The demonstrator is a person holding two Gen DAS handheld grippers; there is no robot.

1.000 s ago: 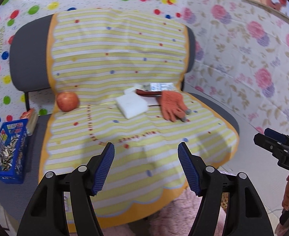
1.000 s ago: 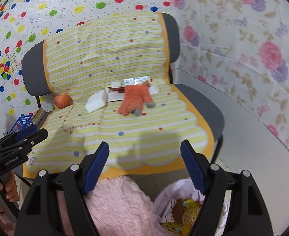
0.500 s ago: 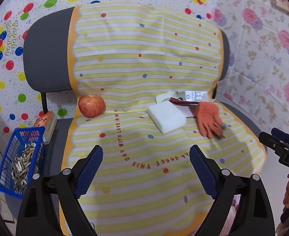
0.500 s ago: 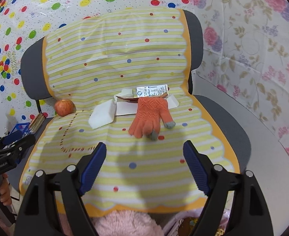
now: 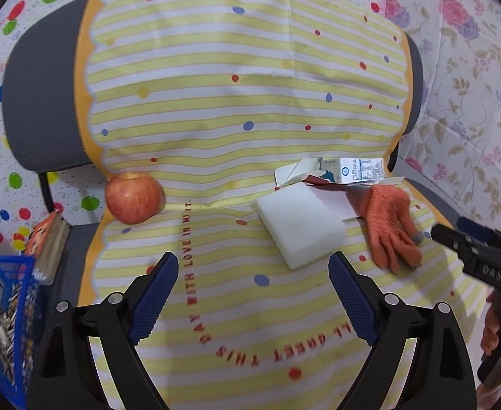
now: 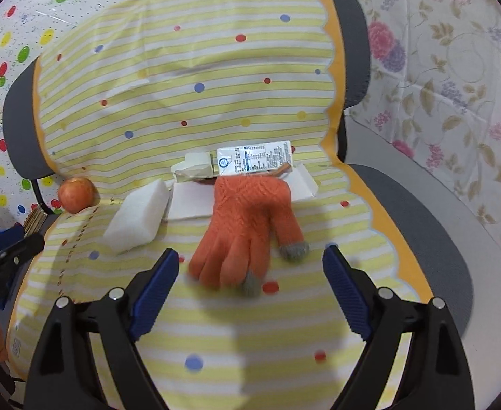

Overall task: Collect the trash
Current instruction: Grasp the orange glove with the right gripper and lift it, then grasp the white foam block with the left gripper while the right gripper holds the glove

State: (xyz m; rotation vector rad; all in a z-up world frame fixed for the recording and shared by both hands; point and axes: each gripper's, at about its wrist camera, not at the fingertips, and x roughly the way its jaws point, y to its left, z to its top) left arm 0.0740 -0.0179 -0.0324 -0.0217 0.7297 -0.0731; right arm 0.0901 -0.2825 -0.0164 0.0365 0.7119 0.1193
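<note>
On the chair's striped yellow cover (image 5: 250, 102) lie a flattened milk carton (image 5: 349, 171) (image 6: 253, 160), torn white packaging (image 6: 189, 201), a white foam block (image 5: 300, 227) (image 6: 137, 220), an orange glove (image 5: 388, 223) (image 6: 247, 229) and a red apple (image 5: 134, 196) (image 6: 77, 194). My left gripper (image 5: 253, 294) is open and empty, hovering over the seat just in front of the foam block. My right gripper (image 6: 250, 290) is open and empty, its fingers flanking the glove's fingertips from just in front.
A blue basket (image 5: 4, 324) holding small metal bits and a book (image 5: 47, 239) sit on the seat's left edge. Dotted and floral sheets (image 6: 455, 68) hang behind the chair. The other gripper shows at the edge of each view (image 5: 482, 259) (image 6: 1, 263).
Both grippers have moved forward and closer to the seat. The left one now faces the foam block, and the right one has closed in on the glove. Both stay open.
</note>
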